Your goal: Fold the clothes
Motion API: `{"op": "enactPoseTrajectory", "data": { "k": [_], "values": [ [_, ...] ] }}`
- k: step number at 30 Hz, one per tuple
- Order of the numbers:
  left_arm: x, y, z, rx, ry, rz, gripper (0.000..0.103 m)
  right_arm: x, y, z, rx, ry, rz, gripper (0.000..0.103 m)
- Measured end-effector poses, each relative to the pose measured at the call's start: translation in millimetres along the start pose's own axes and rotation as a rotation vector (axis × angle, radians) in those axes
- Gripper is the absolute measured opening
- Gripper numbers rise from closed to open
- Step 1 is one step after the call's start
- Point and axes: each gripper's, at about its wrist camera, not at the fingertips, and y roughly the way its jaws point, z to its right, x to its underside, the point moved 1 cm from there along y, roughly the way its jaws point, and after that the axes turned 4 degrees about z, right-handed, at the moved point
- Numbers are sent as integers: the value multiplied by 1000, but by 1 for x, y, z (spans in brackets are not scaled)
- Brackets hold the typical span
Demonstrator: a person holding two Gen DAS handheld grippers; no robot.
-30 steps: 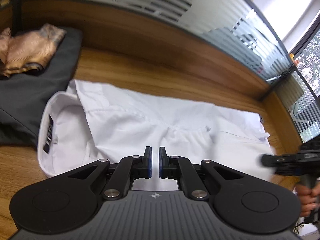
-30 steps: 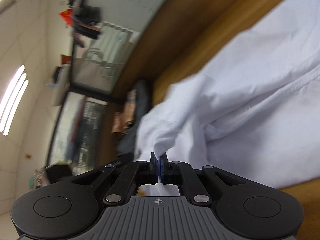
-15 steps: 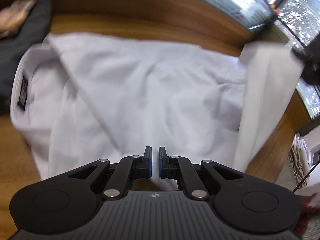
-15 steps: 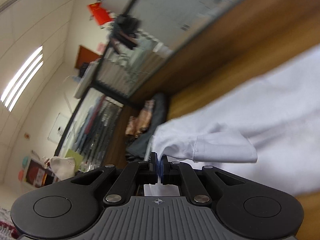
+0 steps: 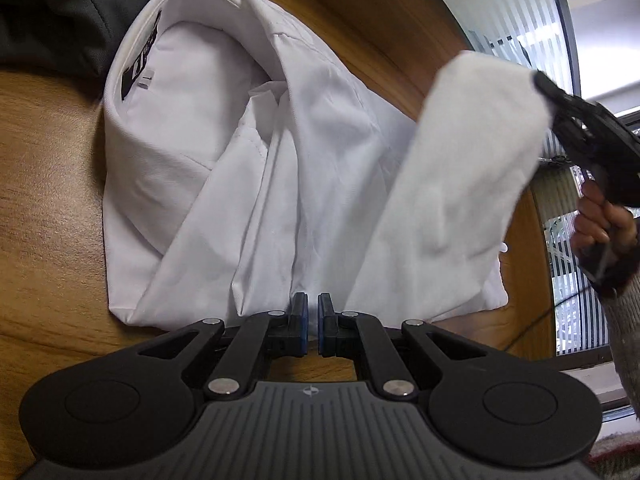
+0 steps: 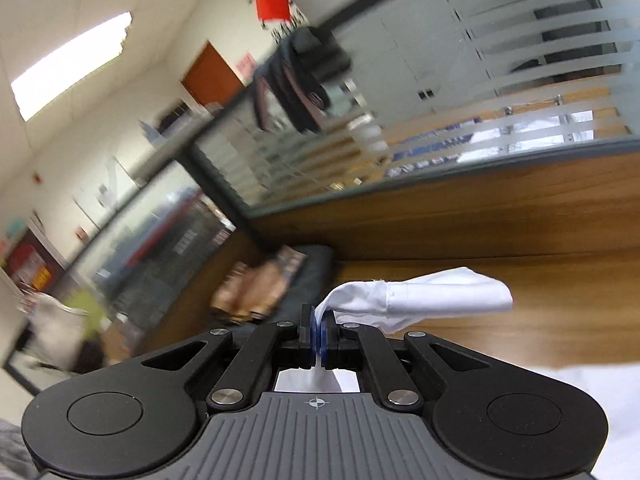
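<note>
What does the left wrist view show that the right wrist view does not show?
Only the left wrist view shows the white shirt spread on the wooden table, its collar label, and the shut, empty left gripper. Only the right wrist view shows the ceiling light. Both show the right gripper shut on the lifted sleeve.

My white shirt (image 5: 248,184) lies crumpled on the table (image 5: 44,184), collar up (black label showing), its sleeve (image 5: 460,168) lifted clear.

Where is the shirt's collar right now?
In the left wrist view, the collar lies upper left on the wooden table, beside the dark garment.
</note>
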Motion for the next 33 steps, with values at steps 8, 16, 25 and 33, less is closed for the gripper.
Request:
{"op": "enactPoseTrajectory", "data": {
  "k": [8, 16, 25, 33],
  "values": [
    [-3, -3, 2, -8, -11, 1, 6, 20, 60, 44, 217, 13, -168, 10],
    [-11, -24, 24, 60, 2, 47, 27, 42, 15, 52, 179, 158, -123, 41],
    [-22, -43, 58, 94, 63, 99, 34, 100, -30, 57, 114, 302, -170, 45],
    [-27, -44, 86, 42, 169, 131, 40, 149, -23, 49, 71, 372, -238, 46]
  ]
}}
